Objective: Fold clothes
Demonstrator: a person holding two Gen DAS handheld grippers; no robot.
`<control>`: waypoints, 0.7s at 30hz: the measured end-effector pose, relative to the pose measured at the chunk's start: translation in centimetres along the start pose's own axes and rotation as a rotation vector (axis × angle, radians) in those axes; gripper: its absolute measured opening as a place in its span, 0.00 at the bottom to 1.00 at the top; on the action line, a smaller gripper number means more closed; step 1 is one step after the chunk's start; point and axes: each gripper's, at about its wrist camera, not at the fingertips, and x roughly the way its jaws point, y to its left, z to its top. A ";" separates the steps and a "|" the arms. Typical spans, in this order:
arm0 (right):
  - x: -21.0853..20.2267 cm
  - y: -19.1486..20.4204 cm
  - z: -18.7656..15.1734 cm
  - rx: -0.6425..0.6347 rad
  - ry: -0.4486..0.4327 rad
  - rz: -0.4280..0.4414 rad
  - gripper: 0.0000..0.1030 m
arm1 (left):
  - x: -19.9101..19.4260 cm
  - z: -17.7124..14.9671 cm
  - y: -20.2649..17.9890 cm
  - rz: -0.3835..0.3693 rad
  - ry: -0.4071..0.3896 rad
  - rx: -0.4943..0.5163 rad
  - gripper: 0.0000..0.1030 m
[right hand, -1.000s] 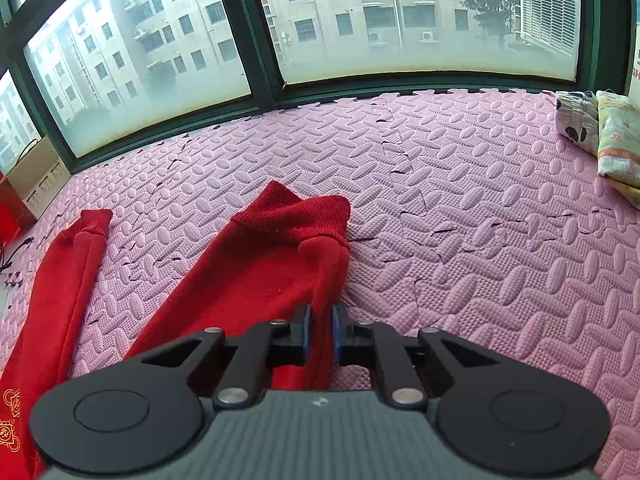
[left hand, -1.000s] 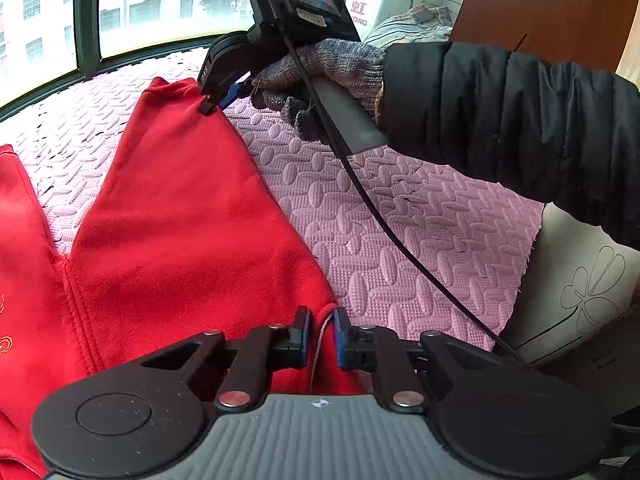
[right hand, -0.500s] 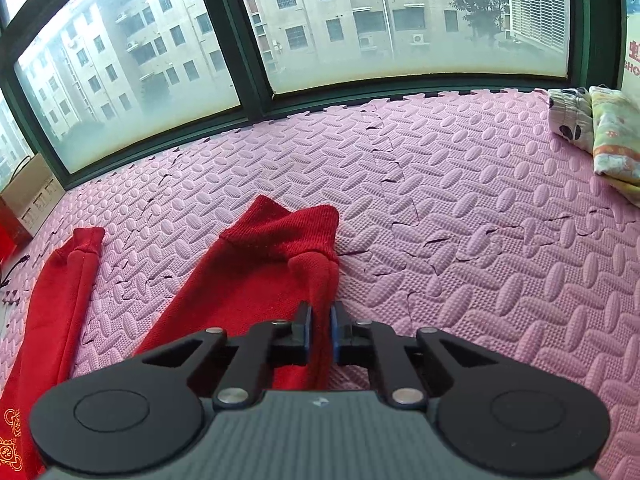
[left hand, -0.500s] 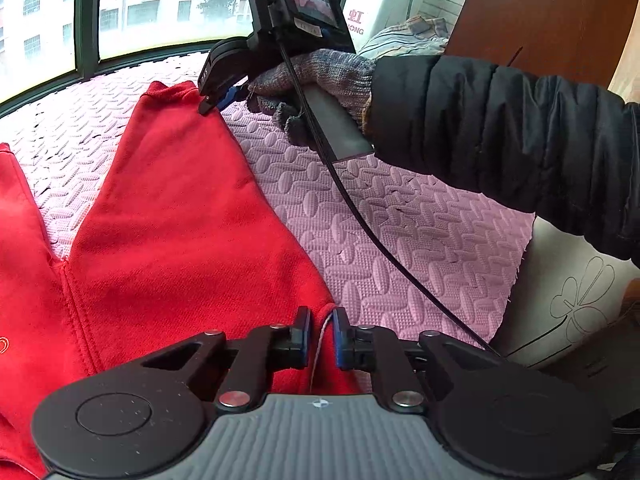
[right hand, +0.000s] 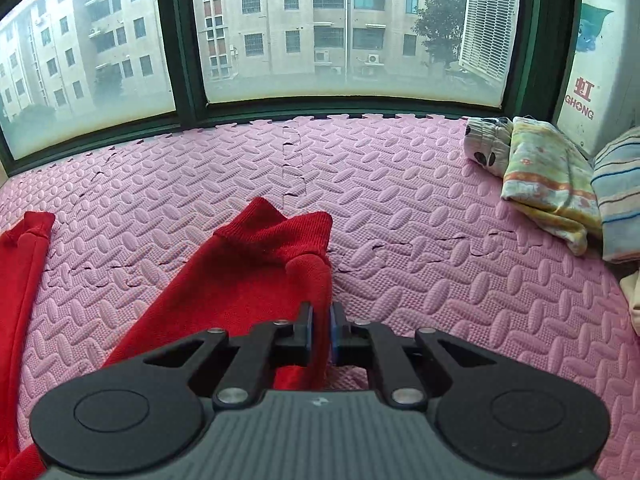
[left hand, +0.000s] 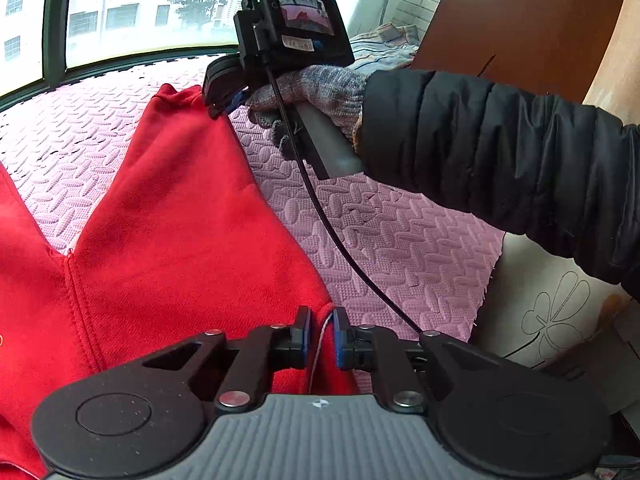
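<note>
Red trousers [left hand: 168, 240] lie spread on the pink foam mat [left hand: 380, 240]. My left gripper [left hand: 321, 336] is shut on their waist edge, where a white drawstring [left hand: 320, 344] runs between the pads. My right gripper [right hand: 321, 332] is shut on the right edge of one leg just below its ribbed cuff [right hand: 280, 228], lifting it slightly. In the left wrist view the right gripper [left hand: 216, 100] shows at the far cuff, held by a gloved hand [left hand: 316, 96]. The other leg [right hand: 24, 264] lies flat at the left.
Folded clothes [right hand: 548, 176] are stacked at the mat's far right. A window frame [right hand: 180, 92] bounds the far edge. A brown cabinet [left hand: 520, 20] and a pale floral surface [left hand: 552, 312] stand beyond the mat's right edge.
The right gripper has lifted the leg cuff a little and turned rightward, so the folded clothes show more. The left gripper holds its grip with little movement.
</note>
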 end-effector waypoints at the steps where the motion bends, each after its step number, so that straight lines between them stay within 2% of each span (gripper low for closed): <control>1: 0.0 0.0 -0.1 -0.002 0.000 -0.002 0.08 | -0.3 0.1 0.1 0.003 -0.007 -0.002 0.16; 3: -0.2 0.0 -0.1 -0.002 0.007 0.007 0.10 | -1.3 0.5 0.4 0.013 -0.030 0.000 0.17; 5: -0.8 0.1 0.1 -0.018 -0.006 0.013 0.13 | -2.3 0.8 0.7 0.031 -0.055 0.003 0.24; 10: -2.9 1.1 0.4 -0.071 -0.032 0.053 0.17 | -4.7 1.0 3.8 0.164 -0.096 -0.044 0.26; 14: -4.7 3.4 0.1 -0.153 -0.020 0.147 0.24 | -5.7 0.4 7.8 0.291 -0.090 -0.134 0.26; 21: -7.0 9.8 -1.8 -0.312 0.027 0.346 0.26 | -6.9 -1.3 13.7 0.422 -0.060 -0.277 0.25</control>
